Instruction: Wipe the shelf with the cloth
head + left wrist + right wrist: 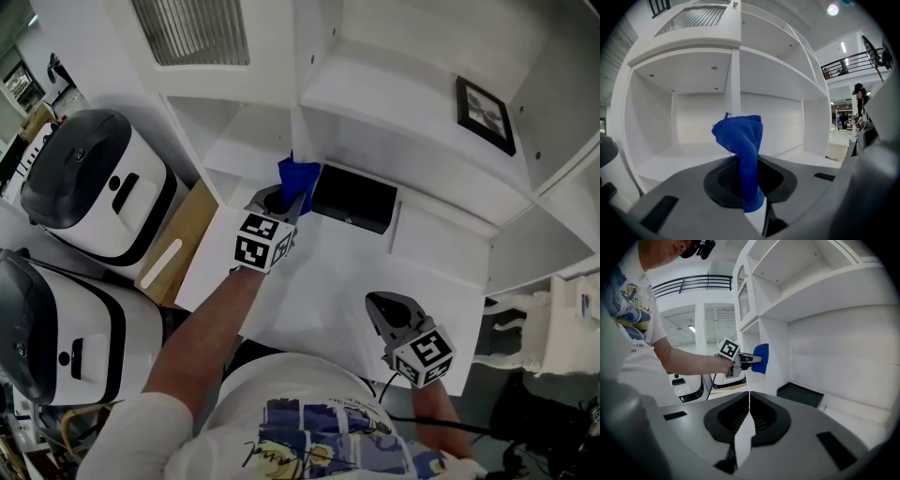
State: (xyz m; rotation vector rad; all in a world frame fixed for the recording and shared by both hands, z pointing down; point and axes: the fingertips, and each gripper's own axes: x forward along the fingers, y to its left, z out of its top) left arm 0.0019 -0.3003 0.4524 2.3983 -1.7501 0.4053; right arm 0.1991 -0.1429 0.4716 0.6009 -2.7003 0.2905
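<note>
"Where's the cloth?"

"The blue cloth (298, 175) is in the left gripper (284, 201). The jaws are clamped on its lower end, and the rest stands bunched above them. In the head view it sits just above centre, toward 12 o'clock."

"Is it on the shelf?"

"It's right in front of the upright divider (735, 84) of the white shelf unit (403, 103), between two compartments. I can't tell whether it touches."

"And the other hand?"

"The right gripper (377, 305) is down at 5 o'clock, over the white ledge (319, 291), well apart from the cloth. Its jaws are pressed together and hold nothing."

"Anything else in there?"

"A black tray (354, 199) lies on the shelf board just at 3 o'clock of the cloth. A dark-framed picture (485, 114) sits further off at 2 o'clock."
</note>
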